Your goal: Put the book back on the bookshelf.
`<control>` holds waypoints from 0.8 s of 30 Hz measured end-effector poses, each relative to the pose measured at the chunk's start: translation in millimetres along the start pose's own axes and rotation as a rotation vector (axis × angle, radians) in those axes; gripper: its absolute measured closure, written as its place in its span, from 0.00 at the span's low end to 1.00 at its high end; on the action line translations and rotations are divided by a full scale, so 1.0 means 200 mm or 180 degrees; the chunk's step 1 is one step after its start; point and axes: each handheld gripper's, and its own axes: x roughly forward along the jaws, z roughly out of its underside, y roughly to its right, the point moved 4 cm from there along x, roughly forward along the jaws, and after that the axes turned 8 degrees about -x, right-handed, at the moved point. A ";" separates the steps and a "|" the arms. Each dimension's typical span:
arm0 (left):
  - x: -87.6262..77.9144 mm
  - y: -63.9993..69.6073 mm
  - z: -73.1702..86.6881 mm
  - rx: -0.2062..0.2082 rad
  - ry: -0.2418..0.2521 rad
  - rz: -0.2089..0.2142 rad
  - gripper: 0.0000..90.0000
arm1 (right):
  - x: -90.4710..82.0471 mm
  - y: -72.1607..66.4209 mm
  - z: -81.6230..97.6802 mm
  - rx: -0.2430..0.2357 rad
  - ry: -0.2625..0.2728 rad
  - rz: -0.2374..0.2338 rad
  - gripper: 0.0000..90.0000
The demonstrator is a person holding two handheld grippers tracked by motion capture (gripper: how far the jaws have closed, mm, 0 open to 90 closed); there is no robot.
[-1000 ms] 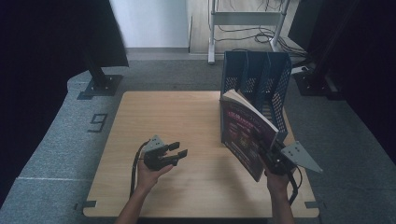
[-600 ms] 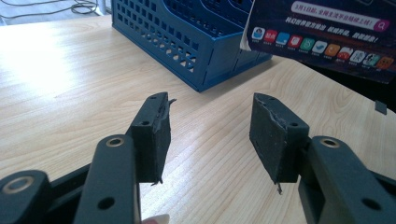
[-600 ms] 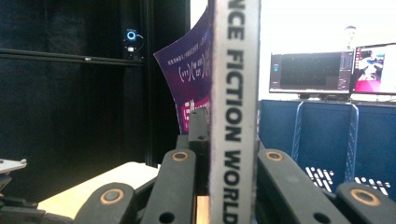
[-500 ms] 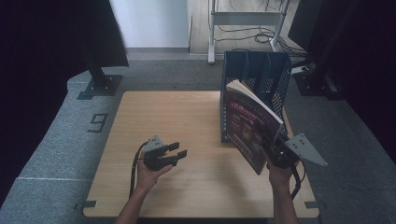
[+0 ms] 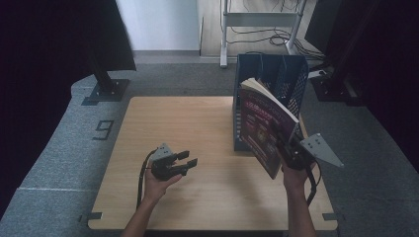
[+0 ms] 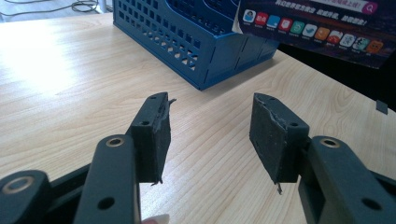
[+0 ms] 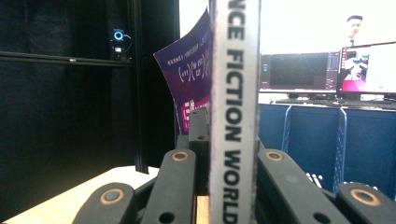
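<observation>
A purple-covered magazine [image 5: 261, 124] hangs tilted over the right side of the wooden table [image 5: 197, 118], just in front of the blue file rack [image 5: 269, 74]. My right gripper [image 5: 280, 138] is shut on its lower spine edge. In the right gripper view the white spine [image 7: 233, 93] reading "FICTION WORLD" stands between the jaws of the right gripper [image 7: 229, 119], with the rack [image 7: 308, 135] behind. My left gripper [image 5: 188, 158] rests low on the table's left half, open and holding nothing. Its own view has the left gripper [image 6: 210, 100] facing the rack [image 6: 205, 42] and the magazine's cover [image 6: 317, 28].
The rack has several upright slots and stands at the table's back right. Black stand bases [image 5: 106, 91] sit on the grey carpet beyond the table, and a metal frame [image 5: 257, 19] stands farther back. Monitors [image 7: 322, 70] glow behind the rack.
My right gripper has lifted the magazine and carried it a little farther from the person, toward the rack. The left gripper has stayed where it was.
</observation>
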 end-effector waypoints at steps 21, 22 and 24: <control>0.00 -0.01 0.00 -0.0011 0.0005 0.0000 0.53 | 0.11 0.03 -0.01 0.0027 -0.0010 0.0119 0.90; -0.01 -0.01 0.00 -0.0014 0.0000 -0.0004 0.53 | 0.11 0.03 -0.01 0.0028 -0.0008 0.0135 0.90; -0.01 -0.01 0.00 -0.0022 0.0003 -0.0007 0.53 | 0.12 0.04 -0.02 0.0039 -0.0006 0.0150 0.90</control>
